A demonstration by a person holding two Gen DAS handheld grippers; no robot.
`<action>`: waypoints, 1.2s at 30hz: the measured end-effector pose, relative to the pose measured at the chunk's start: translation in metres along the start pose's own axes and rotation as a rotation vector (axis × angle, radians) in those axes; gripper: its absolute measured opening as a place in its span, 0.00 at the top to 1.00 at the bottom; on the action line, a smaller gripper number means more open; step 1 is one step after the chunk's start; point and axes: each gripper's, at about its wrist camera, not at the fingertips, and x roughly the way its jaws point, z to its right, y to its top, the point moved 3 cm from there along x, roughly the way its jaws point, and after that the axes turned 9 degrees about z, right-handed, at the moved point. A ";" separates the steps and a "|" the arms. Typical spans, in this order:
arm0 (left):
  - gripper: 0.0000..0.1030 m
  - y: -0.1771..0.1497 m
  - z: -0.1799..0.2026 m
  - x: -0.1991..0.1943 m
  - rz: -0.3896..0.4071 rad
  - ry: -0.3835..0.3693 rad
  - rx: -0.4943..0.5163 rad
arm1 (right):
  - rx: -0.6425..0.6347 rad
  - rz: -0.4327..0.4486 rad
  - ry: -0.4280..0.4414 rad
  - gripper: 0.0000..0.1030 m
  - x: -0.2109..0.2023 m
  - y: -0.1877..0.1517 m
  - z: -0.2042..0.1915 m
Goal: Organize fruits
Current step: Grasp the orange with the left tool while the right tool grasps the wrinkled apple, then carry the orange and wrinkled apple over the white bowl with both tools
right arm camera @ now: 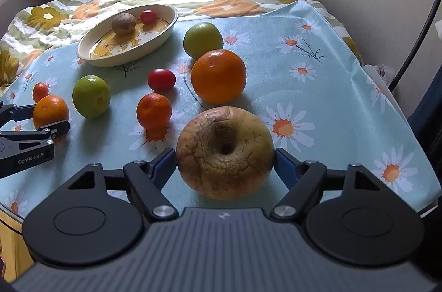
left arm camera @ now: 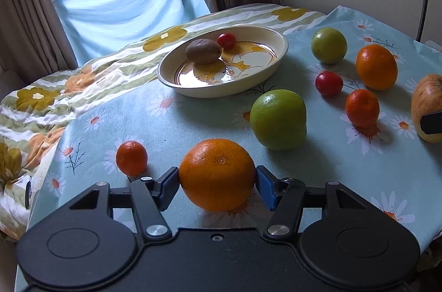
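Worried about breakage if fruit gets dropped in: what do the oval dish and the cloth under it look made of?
The oval dish looks like glazed ceramic: cream, glossy, with window light reflecting off its painted inside, though hard plastic cannot be ruled out. The daisy-print cloth looks like thin woven fabric, matte, with soft creases.

Black grippers (left arm camera: 217,182), blue-padded fingers (left arm camera: 265,185), silver screws
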 end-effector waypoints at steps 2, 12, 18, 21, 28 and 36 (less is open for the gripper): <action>0.38 -0.001 0.001 -0.002 0.000 -0.002 -0.002 | -0.004 0.000 -0.001 0.11 0.000 0.000 0.000; 0.38 -0.007 0.000 -0.012 -0.010 0.009 -0.049 | -0.031 0.006 -0.005 0.11 0.004 -0.001 -0.002; 0.38 -0.011 0.002 -0.020 -0.018 0.029 -0.071 | -0.083 0.020 0.001 0.12 0.005 -0.001 -0.005; 0.38 -0.010 0.001 -0.027 -0.014 0.046 -0.087 | -0.064 0.018 0.019 0.13 0.004 0.000 -0.001; 0.38 -0.003 -0.003 -0.044 0.010 0.073 -0.121 | -0.073 0.056 0.032 0.13 -0.007 0.007 0.000; 0.38 0.024 -0.005 -0.071 0.048 0.108 -0.147 | -0.090 0.097 0.084 0.13 -0.030 0.032 0.000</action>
